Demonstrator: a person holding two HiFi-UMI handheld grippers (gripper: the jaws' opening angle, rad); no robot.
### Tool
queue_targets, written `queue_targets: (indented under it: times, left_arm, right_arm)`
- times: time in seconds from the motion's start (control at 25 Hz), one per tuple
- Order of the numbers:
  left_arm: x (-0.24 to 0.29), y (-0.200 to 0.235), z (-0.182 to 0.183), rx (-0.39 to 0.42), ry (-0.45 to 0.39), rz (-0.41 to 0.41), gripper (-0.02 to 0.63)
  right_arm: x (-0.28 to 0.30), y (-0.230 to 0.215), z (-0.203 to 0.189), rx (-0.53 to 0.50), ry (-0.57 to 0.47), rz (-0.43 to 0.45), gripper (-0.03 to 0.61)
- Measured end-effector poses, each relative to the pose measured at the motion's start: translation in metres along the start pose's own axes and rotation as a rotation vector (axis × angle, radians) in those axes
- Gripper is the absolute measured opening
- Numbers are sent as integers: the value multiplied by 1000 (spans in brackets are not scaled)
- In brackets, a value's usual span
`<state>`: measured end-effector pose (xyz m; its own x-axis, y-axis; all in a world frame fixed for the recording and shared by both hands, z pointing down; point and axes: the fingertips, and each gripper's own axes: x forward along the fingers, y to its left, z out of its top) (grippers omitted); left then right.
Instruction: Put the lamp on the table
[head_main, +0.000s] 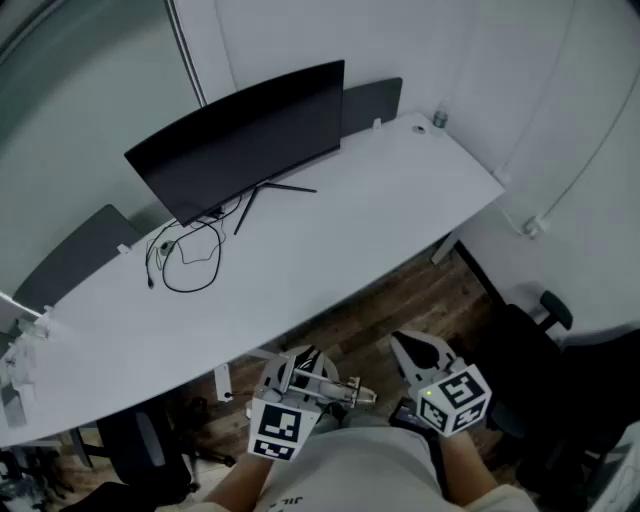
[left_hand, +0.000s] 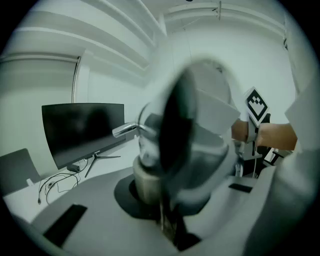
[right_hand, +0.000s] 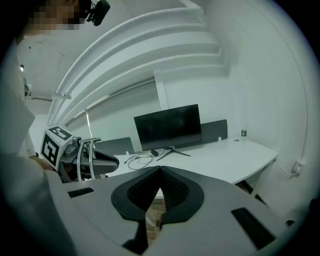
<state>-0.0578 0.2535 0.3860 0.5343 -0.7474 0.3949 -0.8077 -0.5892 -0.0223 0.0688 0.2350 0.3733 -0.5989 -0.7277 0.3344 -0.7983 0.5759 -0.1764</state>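
Head view: the white table (head_main: 350, 230) fills the middle, with a black screen (head_main: 240, 140) at 11 o'clock. The left gripper (head_main: 305, 372) sits at 6 o'clock, off the table, with the lamp (head_main: 338, 392) in it. The right gripper (head_main: 412, 350) is at 5 o'clock.
Left gripper view: the jaws squeeze the lamp.
Right gripper view: the jaws are pressed together with nothing between them. The lamp is at 9 o'clock.

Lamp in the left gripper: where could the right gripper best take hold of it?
Probably the lamp by its upright chrome rods, coming from the person's right: they are thin, exposed and face the right gripper, whose shut fingers must open first.
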Motion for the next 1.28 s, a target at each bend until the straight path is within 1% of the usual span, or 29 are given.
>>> queue_targets:
  times: [0.52,0.8,1.04,1.28]
  left_arm:
    - [4,7,1,-12,-2,11,37]
    - [3,15,2,-8,-13,-1,37]
    - [-1,24,2,-7,-22,-23,37]
    - [-12,34,-1,10,-23,-55,37]
  right_arm:
    - [6,0,1,-8,2,23,31]
    - [11,-2,6,20,-23,-9,32]
    - [19,10,7,23,-22,-12,32]
    - [30,33,6,27,-22,-13,32]
